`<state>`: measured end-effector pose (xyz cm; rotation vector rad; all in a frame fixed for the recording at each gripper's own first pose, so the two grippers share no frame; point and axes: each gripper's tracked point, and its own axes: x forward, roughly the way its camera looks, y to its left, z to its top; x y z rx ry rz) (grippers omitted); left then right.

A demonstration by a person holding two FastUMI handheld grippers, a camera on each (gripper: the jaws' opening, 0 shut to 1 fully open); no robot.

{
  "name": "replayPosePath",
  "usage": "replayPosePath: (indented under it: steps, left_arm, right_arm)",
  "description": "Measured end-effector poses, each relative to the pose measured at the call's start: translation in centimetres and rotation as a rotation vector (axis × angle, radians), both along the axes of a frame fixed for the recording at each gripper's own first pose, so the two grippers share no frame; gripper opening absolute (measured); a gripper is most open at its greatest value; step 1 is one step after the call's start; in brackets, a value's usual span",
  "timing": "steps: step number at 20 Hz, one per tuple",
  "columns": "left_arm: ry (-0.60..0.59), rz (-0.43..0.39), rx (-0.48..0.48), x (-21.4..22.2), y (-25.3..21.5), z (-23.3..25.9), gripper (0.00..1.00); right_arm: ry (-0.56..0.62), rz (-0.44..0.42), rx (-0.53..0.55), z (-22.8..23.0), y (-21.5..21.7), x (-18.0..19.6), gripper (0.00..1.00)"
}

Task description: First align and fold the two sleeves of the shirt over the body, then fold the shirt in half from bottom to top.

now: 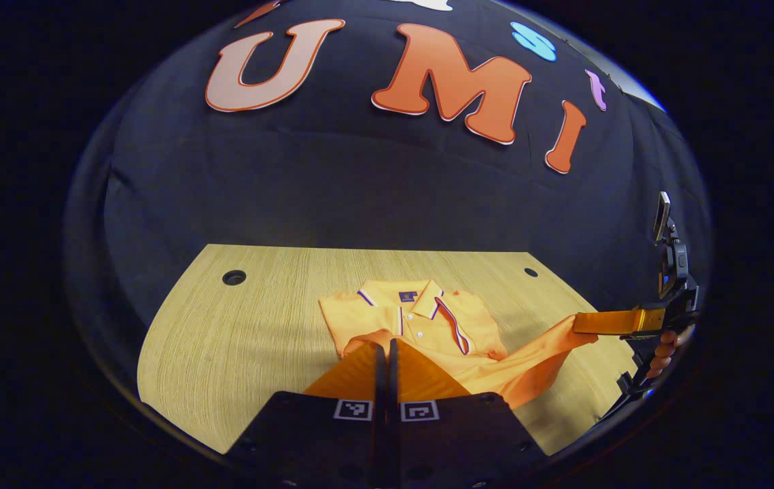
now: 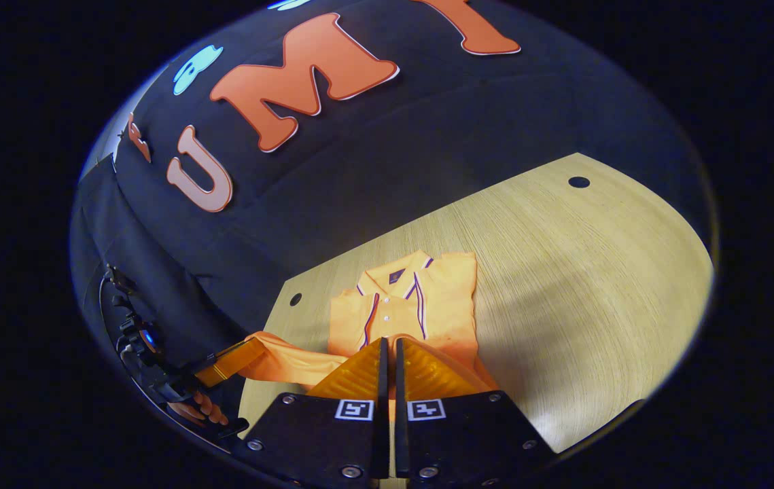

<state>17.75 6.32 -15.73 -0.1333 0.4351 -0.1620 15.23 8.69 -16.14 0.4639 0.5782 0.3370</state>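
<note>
The orange short-sleeved polo shirt (image 1: 420,326) lay mid-frame on the light wooden bench (image 1: 223,346). The left hand-held gripper (image 1: 384,353) and right hand-held gripper (image 2: 389,353) each were clenched on its raised hem fabric.

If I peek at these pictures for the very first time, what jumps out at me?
The bright orange shirt in the middle of the pale wooden table, its collar toward the far wall and both sleeves already folded in. Next, the two grippers pinching its bottom hem and lifting it off the table: the left gripper close up in its own view, and the right gripper off to the side, held by a hand.
</note>
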Motion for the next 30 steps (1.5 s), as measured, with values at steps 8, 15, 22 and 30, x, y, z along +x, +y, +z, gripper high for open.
replayPosePath:
  steps: [8, 15, 22, 30]
  left_arm:
    - [-0.023, -0.035, 0.000, 8.4, 1.0, 0.8, 0.00]
    - [0.028, -0.028, 0.004, 15.4, 2.2, -2.3, 0.00]
    - [0.122, 0.010, -0.059, 21.6, 4.5, -7.2, 0.00]
    - [0.189, 0.074, -0.066, 24.6, 5.9, -10.4, 0.02]
  right_arm:
    - [-0.034, -0.042, -0.044, 2.2, 0.8, 8.9, 0.04]
    - [-0.006, -0.074, -0.080, 0.3, 1.1, 16.3, 0.04]
    - [0.059, -0.115, -0.113, -3.5, -0.2, 21.8, 0.04]
    - [0.134, -0.154, -0.187, -6.4, -1.0, 24.1, 0.04]
